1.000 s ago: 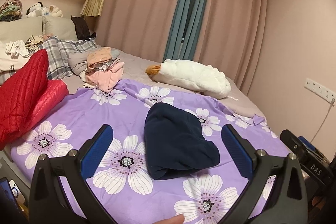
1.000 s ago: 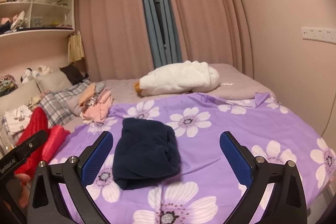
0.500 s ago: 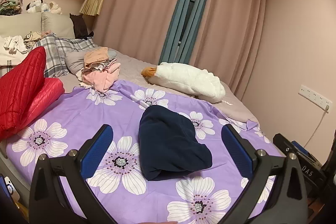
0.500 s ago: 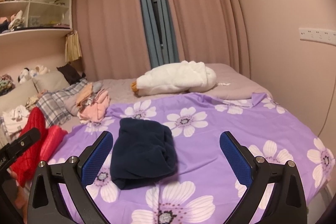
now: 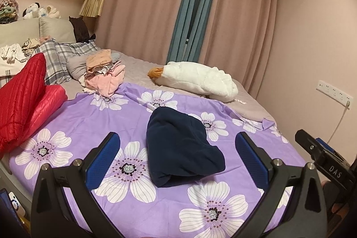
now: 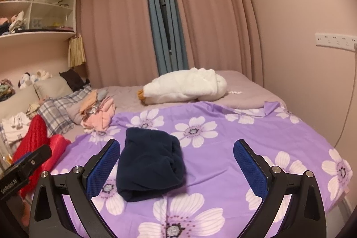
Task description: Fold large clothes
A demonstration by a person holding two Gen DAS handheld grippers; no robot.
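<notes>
A folded dark navy fleece garment (image 5: 180, 146) lies in a soft, rounded bundle on the purple bedsheet printed with white flowers (image 5: 89, 113), near the middle of the bed and touched by neither tool. The left gripper (image 5: 177, 154) hovers over the sheet's near edge with its blue, textured pads spread wide, holding nothing; the right gripper (image 6: 176, 161) hangs likewise, fingers well apart and empty. Only the left wrist view shows the other gripper's black body at its right edge, marked "DAS"; only the right wrist view shows the white wall shelving with cubbies (image 6: 38, 15) and the left tool's black mount at its lower left. Both show the plush white goose toy with an orange beak (image 5: 196, 80) lying on the plain mauve quilt beyond the sheet, the shiny red quilted jacket (image 5: 24, 99) at the left, and a crumpled pile of pink and peach clothes (image 5: 103, 76) beside a grey plaid pillow (image 5: 58, 59).
</notes>
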